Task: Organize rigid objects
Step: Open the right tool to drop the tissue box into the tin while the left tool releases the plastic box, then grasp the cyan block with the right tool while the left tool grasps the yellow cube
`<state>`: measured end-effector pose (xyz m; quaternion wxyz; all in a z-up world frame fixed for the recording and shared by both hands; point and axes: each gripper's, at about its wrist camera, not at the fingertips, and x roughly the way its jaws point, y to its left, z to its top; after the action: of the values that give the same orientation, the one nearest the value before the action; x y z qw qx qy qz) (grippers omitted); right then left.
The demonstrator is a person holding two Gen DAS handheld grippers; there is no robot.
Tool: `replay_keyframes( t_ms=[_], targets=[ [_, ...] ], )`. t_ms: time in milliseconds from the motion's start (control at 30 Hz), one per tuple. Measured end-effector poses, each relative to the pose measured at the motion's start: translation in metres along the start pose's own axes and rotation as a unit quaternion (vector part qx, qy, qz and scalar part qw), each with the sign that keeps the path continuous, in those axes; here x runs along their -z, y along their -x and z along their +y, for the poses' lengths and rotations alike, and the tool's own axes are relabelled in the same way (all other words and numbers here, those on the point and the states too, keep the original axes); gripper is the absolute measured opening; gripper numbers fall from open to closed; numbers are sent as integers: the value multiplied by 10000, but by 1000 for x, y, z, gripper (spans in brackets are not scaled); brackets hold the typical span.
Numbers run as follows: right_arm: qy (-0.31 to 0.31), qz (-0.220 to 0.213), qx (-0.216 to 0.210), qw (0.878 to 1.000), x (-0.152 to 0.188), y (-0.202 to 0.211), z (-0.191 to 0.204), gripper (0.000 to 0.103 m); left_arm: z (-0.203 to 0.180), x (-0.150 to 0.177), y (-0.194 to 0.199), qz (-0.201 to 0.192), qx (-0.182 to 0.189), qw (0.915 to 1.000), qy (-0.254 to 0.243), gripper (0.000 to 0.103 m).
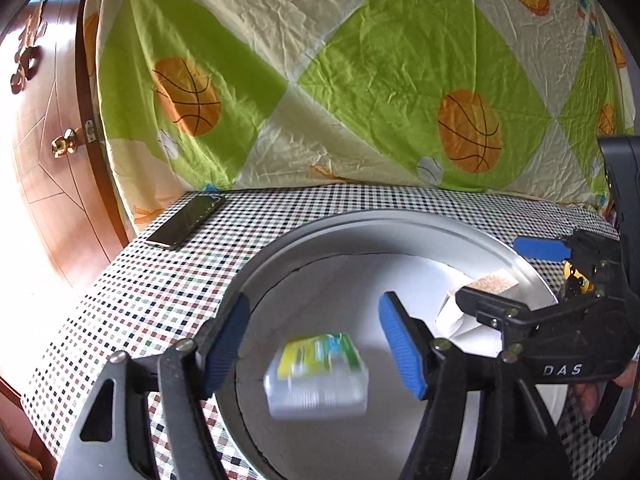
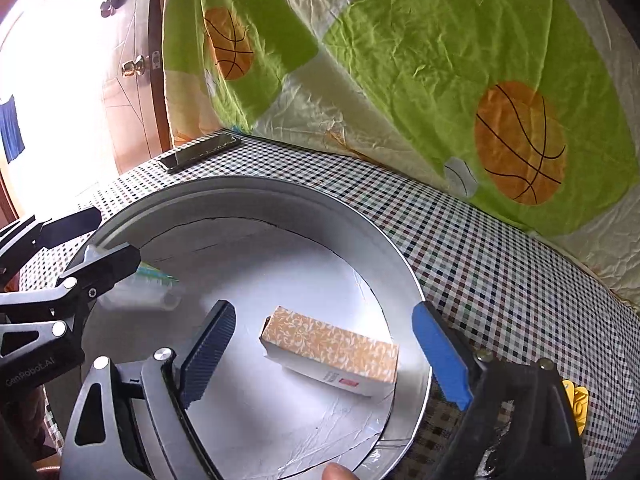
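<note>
A round metal tray (image 1: 280, 256) (image 2: 240, 186) sits on the checked tablecloth. My left gripper (image 1: 316, 344) hangs open over the tray's left part. Just below its blue pads is a small green, yellow and white box (image 1: 316, 376), blurred and touching neither pad. In the right wrist view that box (image 2: 152, 288) shows beside the left gripper (image 2: 92, 240). My right gripper (image 2: 324, 354) stands open with an orange patterned box (image 2: 332, 348) lying flat on the tray floor between its fingers, clear of both. The left wrist view shows the right gripper (image 1: 492, 270) around the orange box (image 1: 494, 282).
A dark phone (image 1: 186, 220) (image 2: 200, 152) lies at the table's far left corner. A basketball-print sheet (image 1: 360, 80) hangs behind the table. A wooden door with a brass knob (image 1: 64, 146) stands left. A small yellow object (image 2: 576, 404) lies right of the tray.
</note>
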<state>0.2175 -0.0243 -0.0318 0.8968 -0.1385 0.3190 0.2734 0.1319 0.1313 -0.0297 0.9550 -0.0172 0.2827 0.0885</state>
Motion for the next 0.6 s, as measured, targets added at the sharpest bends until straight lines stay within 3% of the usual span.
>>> replay_keyframes(
  t_ms=[100,200,300,467,600],
  targets=[
    [-261,-245,-26,9994,5,17,-12,94,2,4,9,-115,30,9999,114,80],
    [-552,-442,-45,9975,16,42,-29,94,-1,12,20,-232,97,9995,191,81],
    [-664,-574,163,9960,35,69,-46,94,-8,21,30,-349,135,9990,229,90],
    [-1060,-671,503,9908,78,113,-86,94,-27,34,40,-403,350,9981,306,90],
    [-1441,-689,1020,9819,114,143,-120,94,-52,43,48,-441,548,9971,295,91]
  ],
)
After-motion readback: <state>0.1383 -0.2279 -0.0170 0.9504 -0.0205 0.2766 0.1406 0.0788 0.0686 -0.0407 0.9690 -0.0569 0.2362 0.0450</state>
